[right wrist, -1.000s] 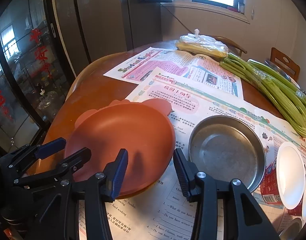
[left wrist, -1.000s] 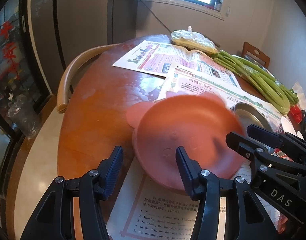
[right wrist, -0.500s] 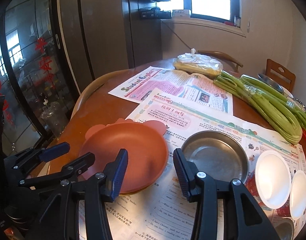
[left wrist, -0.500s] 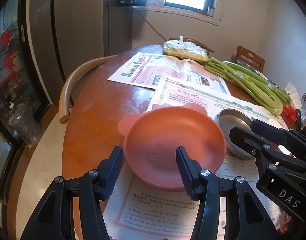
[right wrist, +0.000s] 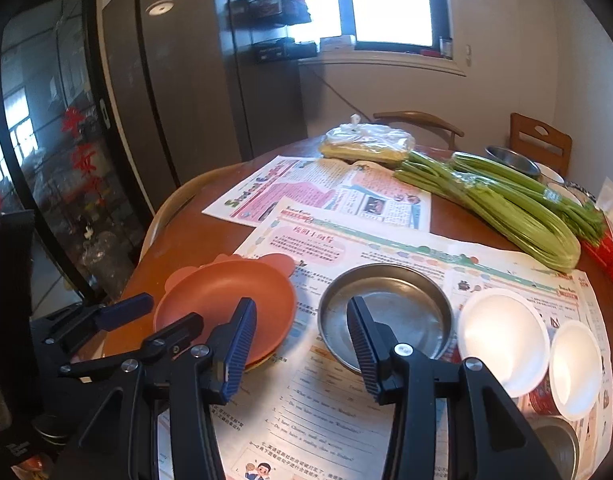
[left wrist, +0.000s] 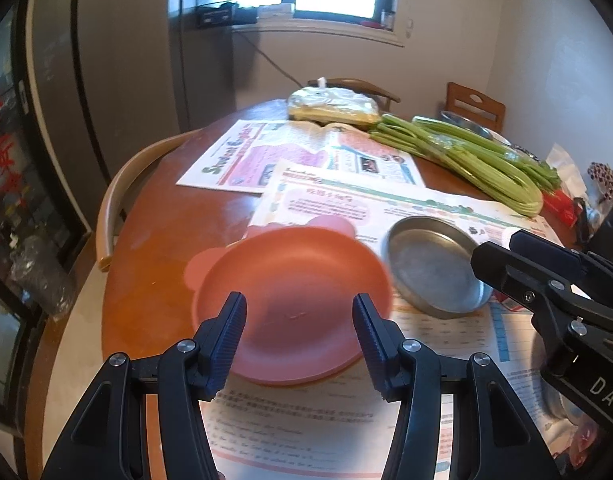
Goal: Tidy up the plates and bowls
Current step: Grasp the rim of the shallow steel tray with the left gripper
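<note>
Tools [left wrist: 298, 334] [right wrist: 302, 342] wide apart, empty.

Left gripper [left wrist: 298, 322] and right gripper [right wrist: 302, 326] hover, jaws apart.

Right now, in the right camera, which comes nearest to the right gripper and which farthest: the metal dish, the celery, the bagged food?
From the right gripper:
1. Metal dish, just ahead on the newspaper.
2. Celery, farther back, to the right.
3. Bagged food, at the table's far edge.
</note>
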{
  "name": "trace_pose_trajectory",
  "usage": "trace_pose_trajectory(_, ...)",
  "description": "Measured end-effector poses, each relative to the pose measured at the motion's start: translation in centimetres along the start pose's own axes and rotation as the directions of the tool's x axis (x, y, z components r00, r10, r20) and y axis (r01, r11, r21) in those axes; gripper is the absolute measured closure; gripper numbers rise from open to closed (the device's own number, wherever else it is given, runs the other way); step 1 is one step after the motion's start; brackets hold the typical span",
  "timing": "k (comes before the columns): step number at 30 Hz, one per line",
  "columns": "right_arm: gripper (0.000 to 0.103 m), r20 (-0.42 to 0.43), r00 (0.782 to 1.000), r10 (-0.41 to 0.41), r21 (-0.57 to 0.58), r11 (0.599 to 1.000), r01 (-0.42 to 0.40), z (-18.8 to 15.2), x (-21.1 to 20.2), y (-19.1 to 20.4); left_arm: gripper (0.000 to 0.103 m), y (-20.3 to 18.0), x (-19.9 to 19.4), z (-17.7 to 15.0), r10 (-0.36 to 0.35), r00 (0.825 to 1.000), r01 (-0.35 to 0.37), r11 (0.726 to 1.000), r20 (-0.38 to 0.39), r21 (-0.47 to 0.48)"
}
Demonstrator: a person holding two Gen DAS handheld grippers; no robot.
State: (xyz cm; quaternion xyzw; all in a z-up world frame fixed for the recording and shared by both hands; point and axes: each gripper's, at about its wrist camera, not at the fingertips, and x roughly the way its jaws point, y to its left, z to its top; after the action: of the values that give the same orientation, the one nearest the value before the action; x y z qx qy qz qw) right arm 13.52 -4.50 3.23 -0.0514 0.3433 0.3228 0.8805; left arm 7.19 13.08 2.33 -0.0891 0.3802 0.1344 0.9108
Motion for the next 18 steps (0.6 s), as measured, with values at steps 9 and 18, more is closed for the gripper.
trace_pose_trajectory(9,0.056,-0.002,1.0,-0.013,0.082,0.997,0.014,-0.8,-1.3,-3.1,0.046,-2.9,0.2,1.4,-0.042,0.999,0.043,0.997,-0.006,0.065)
trace_pose_trajectory(18,0.056,-0.064,0.998,0.029,0.306,0.952,-0.008,-2.4,-0.2,-8.0,0.046,-6.6,3.1,3.9,-0.12,0.987,0.135,0.978,-0.103,0.161)
